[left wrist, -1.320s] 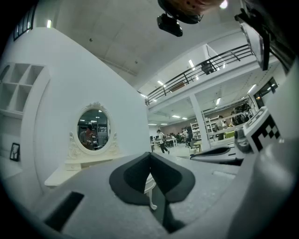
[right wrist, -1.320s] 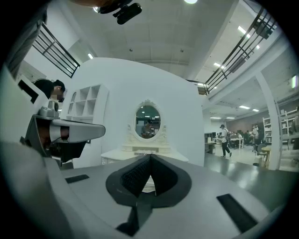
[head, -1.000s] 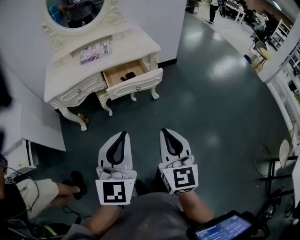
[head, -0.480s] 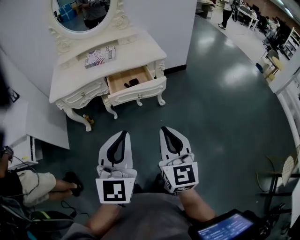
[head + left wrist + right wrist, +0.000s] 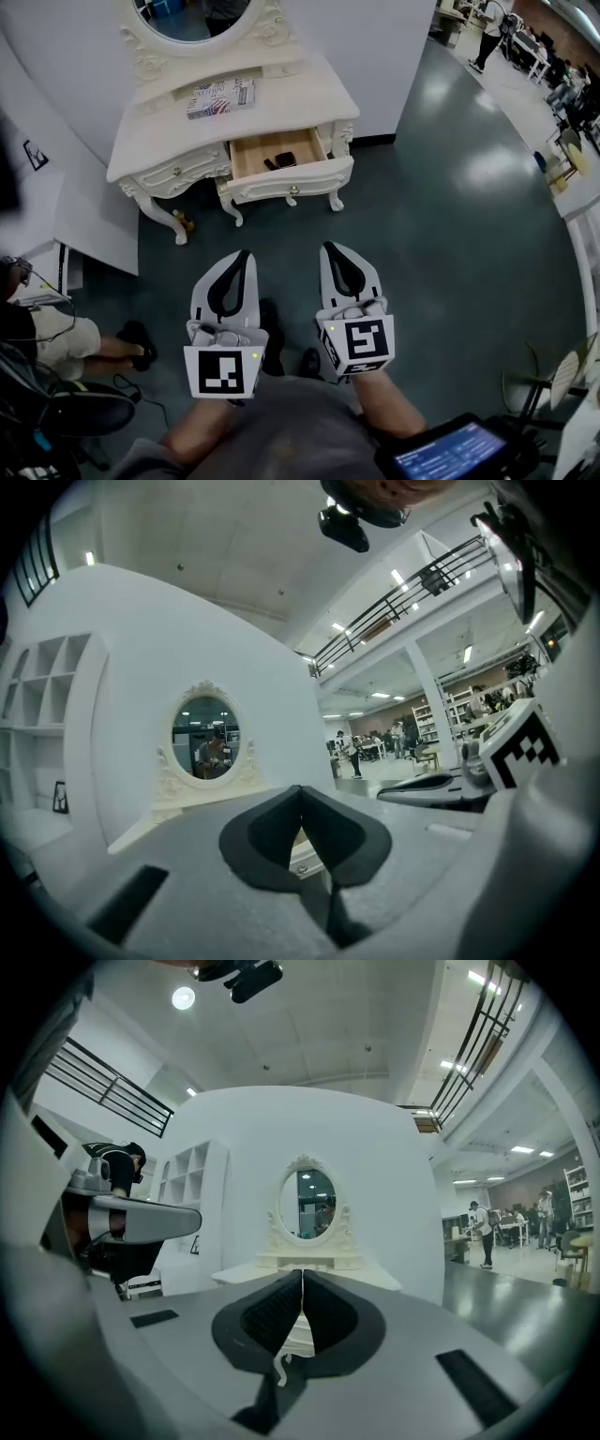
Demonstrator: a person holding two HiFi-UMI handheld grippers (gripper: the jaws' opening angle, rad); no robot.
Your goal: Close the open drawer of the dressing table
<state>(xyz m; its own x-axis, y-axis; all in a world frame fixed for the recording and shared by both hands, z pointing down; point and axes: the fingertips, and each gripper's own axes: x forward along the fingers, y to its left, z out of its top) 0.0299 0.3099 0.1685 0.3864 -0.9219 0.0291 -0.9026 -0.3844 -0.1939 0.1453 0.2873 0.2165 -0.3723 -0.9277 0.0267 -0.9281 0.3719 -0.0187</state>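
A white carved dressing table [image 5: 281, 103] with an oval mirror [image 5: 192, 14] stands against the wall ahead. Its right drawer [image 5: 292, 178] is pulled out, showing a wooden inside with a small dark object [image 5: 281, 160]. The left drawer [image 5: 178, 172] is pushed in. My left gripper [image 5: 242, 255] and right gripper [image 5: 330, 248] are held side by side over the floor, well short of the table, both shut and holding nothing. The left gripper [image 5: 301, 789] points at the drawer front; the right gripper [image 5: 302, 1273] points at the table [image 5: 309, 1265] under the mirror.
A patterned book [image 5: 220, 97] lies on the tabletop. A white board [image 5: 94, 234] leans at the left. A seated person's leg and shoe [image 5: 131, 339] are at the lower left beside cables. The dark green floor [image 5: 450, 244] stretches right toward shelves and a chair [image 5: 553, 375].
The dressing table has come nearer and shifted right in the head view as I moved toward it. Both grippers stay shut, side by side.
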